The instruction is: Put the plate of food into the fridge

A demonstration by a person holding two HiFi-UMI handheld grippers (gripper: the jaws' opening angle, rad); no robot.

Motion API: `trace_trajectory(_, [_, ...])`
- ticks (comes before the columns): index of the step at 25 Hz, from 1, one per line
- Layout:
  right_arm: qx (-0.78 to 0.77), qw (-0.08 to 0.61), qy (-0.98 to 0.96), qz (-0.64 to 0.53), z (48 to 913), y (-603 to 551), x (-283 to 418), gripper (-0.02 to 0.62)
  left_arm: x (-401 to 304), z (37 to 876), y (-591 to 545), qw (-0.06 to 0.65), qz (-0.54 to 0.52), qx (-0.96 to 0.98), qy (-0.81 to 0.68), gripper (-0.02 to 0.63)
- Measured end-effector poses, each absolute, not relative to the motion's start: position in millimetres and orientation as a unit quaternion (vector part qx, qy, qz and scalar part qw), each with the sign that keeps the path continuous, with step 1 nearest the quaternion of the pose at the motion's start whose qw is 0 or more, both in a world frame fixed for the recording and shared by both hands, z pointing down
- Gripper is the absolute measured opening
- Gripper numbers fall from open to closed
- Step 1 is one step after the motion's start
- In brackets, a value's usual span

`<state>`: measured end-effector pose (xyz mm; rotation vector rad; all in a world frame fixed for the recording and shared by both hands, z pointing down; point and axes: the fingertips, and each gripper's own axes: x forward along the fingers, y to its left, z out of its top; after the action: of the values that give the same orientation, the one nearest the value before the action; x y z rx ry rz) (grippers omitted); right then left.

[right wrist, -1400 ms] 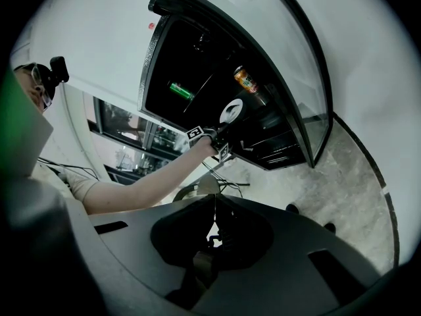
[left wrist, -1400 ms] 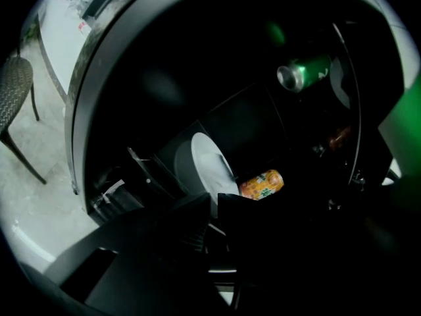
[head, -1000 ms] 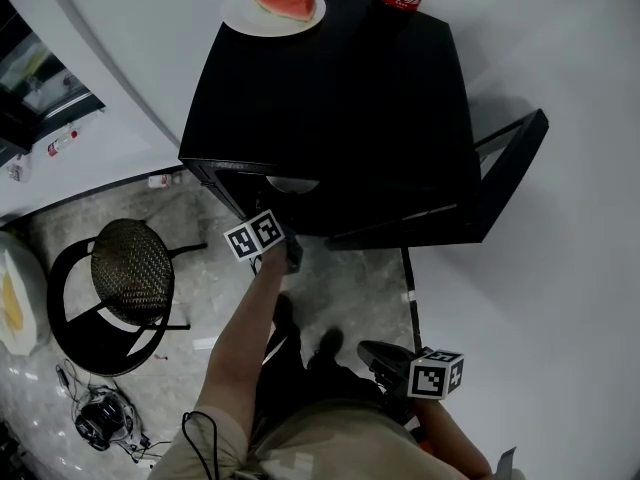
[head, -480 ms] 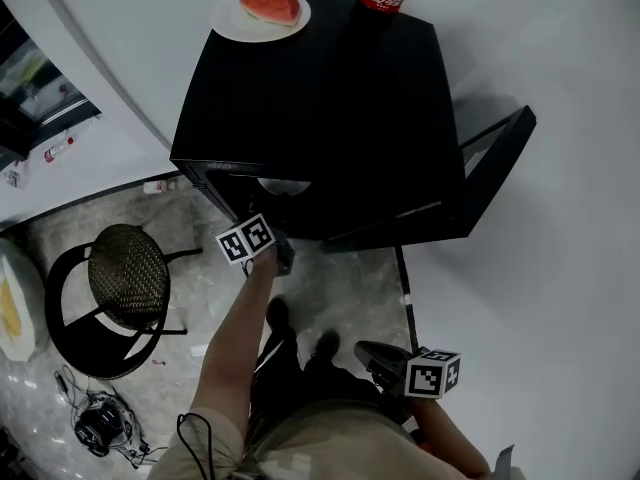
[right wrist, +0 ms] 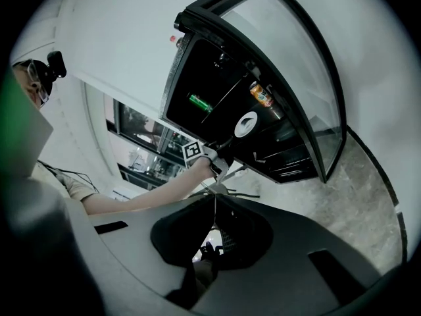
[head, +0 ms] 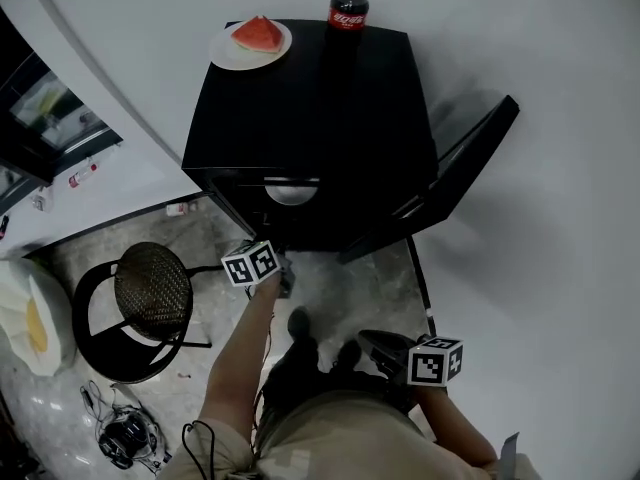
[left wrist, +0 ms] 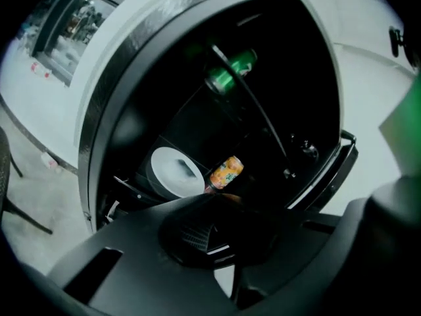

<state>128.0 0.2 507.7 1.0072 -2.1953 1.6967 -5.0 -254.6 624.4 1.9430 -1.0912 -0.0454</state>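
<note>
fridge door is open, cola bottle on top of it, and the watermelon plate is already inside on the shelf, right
Not quite. The head view shows the watermelon plate on top of the fridge, beside the cola bottle, not inside on the shelf. The door is open, as you say.

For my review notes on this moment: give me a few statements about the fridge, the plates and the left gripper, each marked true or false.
1. The fridge door stands open. True.
2. The watermelon plate is inside the fridge. False: it sits on top of the fridge, near the cola bottle.
3. A white plate is inside the fridge. True.
4. The left gripper holds an orange can. False: its jaws are shut on nothing; the orange can lies inside the fridge beside the white plate.
</note>
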Motion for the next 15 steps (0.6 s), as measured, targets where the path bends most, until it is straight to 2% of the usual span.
trace_trajectory(7, [0.355, 0.073, -0.771, 0.524, 487.9, -8.1, 136.4, 0.023, -4.7, 580.0, -234.4, 0.399, -0.036, 0.81, -0.428, 0.011])
trace_trajectory(15, [0.361, 0.048, -0.799, 0.479, 465.3, -11.4, 145.5, 0.022, 19.0, 546.8, -212.0, 0.335, 0.029, 0.853, -0.399, 0.011])
